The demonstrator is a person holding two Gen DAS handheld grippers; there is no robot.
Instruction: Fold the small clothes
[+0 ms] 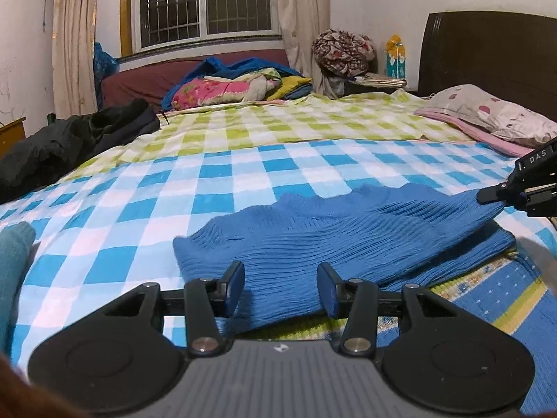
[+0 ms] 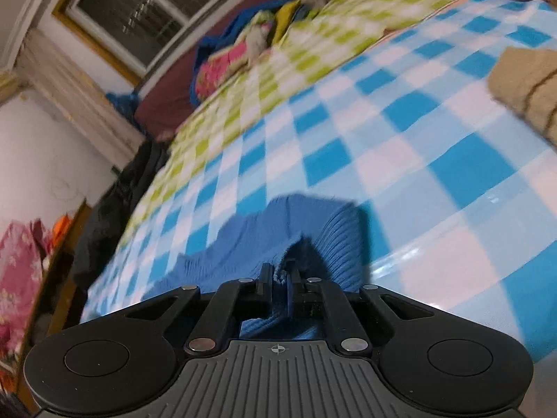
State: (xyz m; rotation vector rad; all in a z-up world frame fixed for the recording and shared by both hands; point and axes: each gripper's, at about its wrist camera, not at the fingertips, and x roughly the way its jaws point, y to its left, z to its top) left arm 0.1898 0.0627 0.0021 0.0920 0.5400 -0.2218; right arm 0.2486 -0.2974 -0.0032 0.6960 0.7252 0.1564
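On the left, the left gripper (image 1: 280,291) hangs low over the near edge of the blue knit garment (image 1: 348,233), its two fingers spread apart with nothing between them; the ribbed cloth lies directly ahead and just under the fingertips. The garment rests on the checked bedsheet (image 1: 139,209), near the bed's front edge, and part of it overlaps a patterned knit piece (image 1: 487,299) with green and blue stripes.

The garment's long axis runs across the view, from its bunched left end toward the right, where it rises off the sheet. So the cloth stretches sideways from the left gripper, not away from it.

On the right, the right gripper (image 2: 280,278) is pinched together on the garment's right end, and a tuft of blue knit shows between the fingers in the right wrist view. That end is lifted and drawn up into a ridge, while the rest trails down onto the sheet.

The right hand already has its end; the free left end lies nearer the left gripper. The fold likely turns on that: the left gripper would need to drop and take the near left edge, so that both ends can travel together across the long axis.

A tan striped cloth (image 2: 525,87) lies well apart, farther right.
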